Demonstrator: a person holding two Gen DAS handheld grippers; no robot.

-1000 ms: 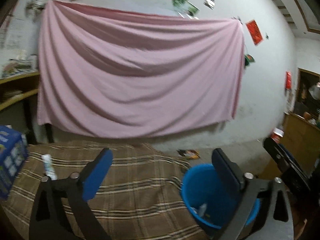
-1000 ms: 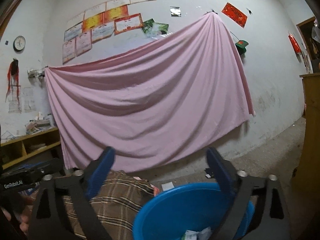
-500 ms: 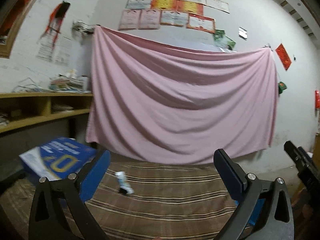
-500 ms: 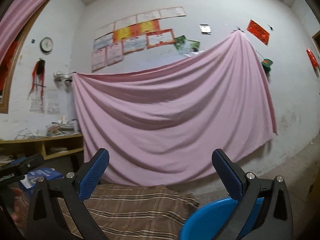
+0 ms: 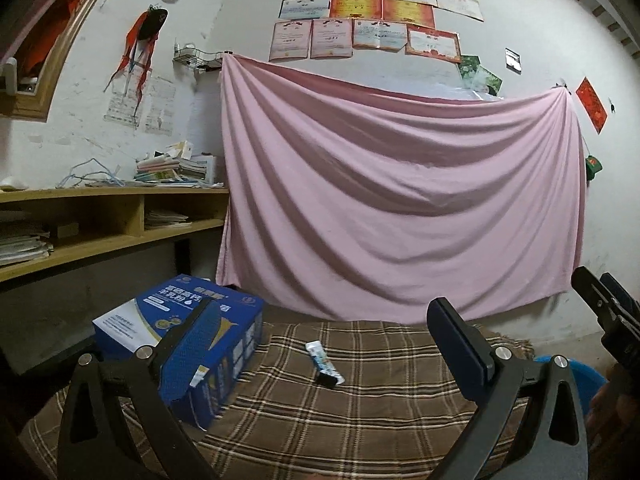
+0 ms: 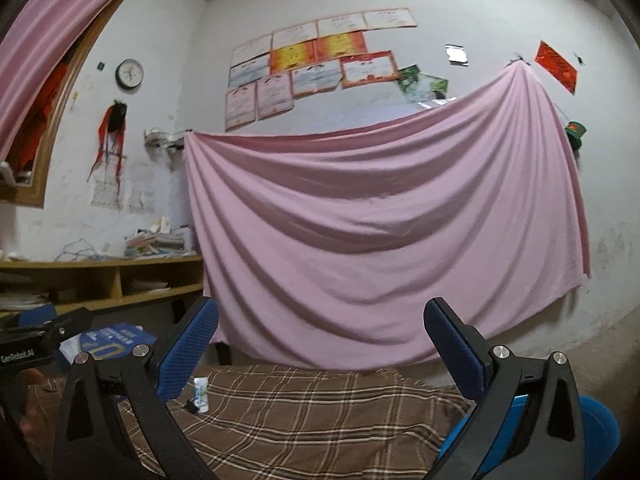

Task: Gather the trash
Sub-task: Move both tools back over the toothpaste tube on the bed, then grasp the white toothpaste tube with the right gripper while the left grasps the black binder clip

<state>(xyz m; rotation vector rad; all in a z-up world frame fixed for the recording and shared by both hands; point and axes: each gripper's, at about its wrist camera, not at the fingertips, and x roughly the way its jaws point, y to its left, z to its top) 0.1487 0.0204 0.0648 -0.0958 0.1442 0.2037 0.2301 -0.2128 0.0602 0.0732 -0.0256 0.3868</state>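
A small white tube wrapper (image 5: 323, 362) lies on the brown plaid cloth (image 5: 360, 412), ahead of my left gripper (image 5: 326, 334), which is open and empty above the cloth. In the right wrist view the same wrapper (image 6: 201, 393) sits at the lower left, close to the left finger (image 6: 188, 356). My right gripper (image 6: 322, 338) is open and empty. The blue basin (image 6: 596, 416) peeks out behind its right finger, and its rim (image 5: 588, 372) shows at the right edge of the left wrist view.
A blue and white carton (image 5: 180, 340) stands on the cloth at the left, behind my left finger. A pink sheet (image 5: 400, 200) hangs on the wall. Wooden shelves (image 5: 100, 220) with papers run along the left. The other gripper (image 5: 608, 312) shows at the right edge.
Both views have swung up and to the left, away from the blue basin. The carton and the wrapper have come into the middle of the left wrist view. Both grippers stayed open.
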